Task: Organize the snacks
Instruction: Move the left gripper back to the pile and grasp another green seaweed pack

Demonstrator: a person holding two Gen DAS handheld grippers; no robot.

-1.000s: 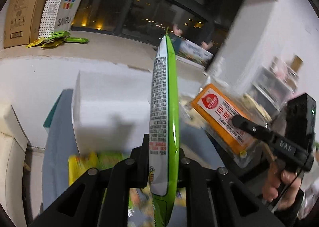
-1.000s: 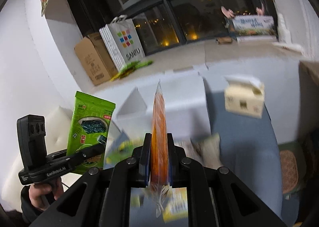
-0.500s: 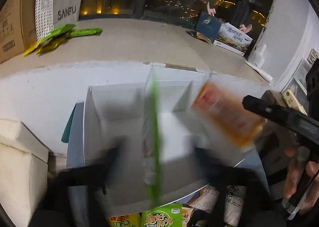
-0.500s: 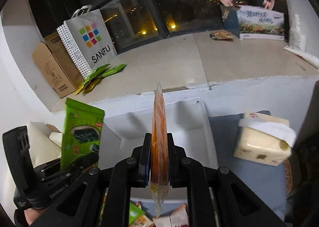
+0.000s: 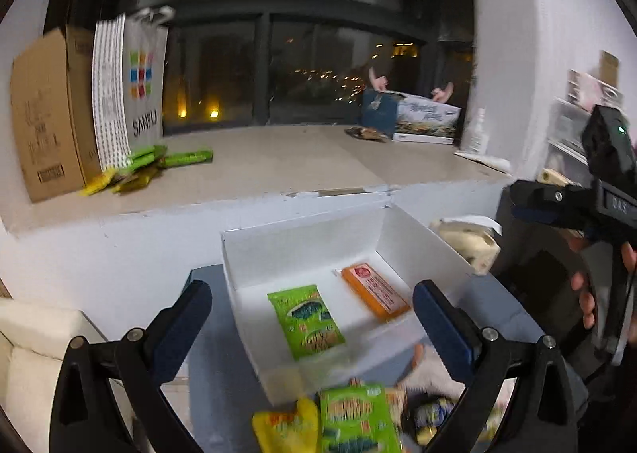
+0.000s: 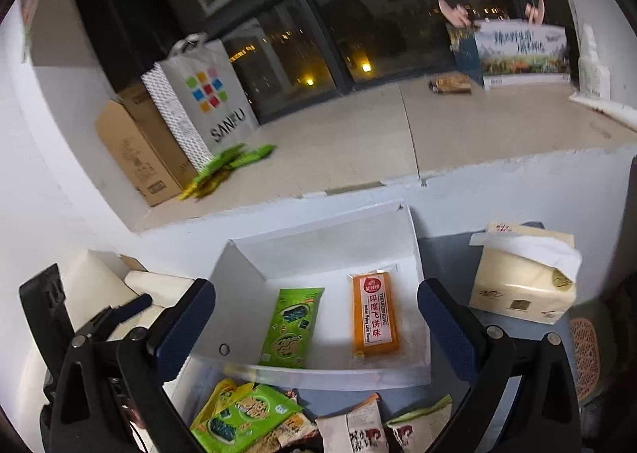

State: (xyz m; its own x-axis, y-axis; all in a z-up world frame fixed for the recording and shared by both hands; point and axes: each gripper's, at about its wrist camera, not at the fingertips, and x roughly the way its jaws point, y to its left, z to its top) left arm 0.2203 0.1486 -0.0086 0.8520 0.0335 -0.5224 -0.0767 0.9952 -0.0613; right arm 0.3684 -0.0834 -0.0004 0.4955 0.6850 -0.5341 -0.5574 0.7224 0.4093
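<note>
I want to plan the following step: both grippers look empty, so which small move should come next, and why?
Probably lower one open gripper, say the right gripper, toward the snack pile in front of the white box. The green packet and orange packet already lie inside.

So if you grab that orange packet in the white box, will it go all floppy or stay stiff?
Probably fairly stiff: the orange packet lies flat in the white box with straight edges, like a firm slab in clear wrap. It looks thin, so likely light. The glossy wrapper may be a bit slippery, and whatever is inside might snap if squeezed hard.
</note>
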